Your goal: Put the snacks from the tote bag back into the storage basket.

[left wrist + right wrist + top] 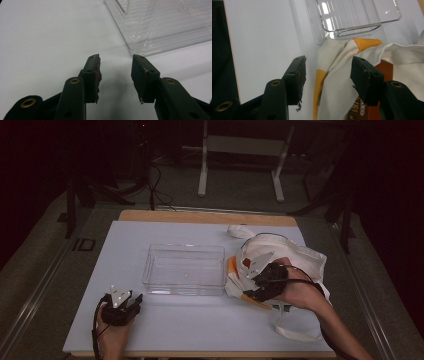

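Black jaws, right gripper (327, 77): we see them parted with a clear gap, nothing pinched; the pads press on nothing, and a fold of the cloth bag lies beneath the gap.
Right gripper, place (255, 285): we find it over the bag's left edge, at the right of the table, just beside the clear box.
Left gripper (115, 75): we see its jaws apart as well, gripping nothing, above bare white surface, with a corner of the box just ahead of the tips.
Left gripper, place (131, 306): near the front left of the table, in front of the box's left corner.
Cloth bag (295, 257): cream fabric, soft and creased, with orange patches; it lies slumped on the right of the table, its left edge touching the box, a strap looped toward the front edge.
Brown item (387, 68): flat, rust-coloured, partly tucked under the bag's fabric.
Clear box (184, 269): rectangular, transparent hard plastic, ribbed floor, rounded corners, mid-table.
Table (120, 250): matte white sheet over a wooden top.
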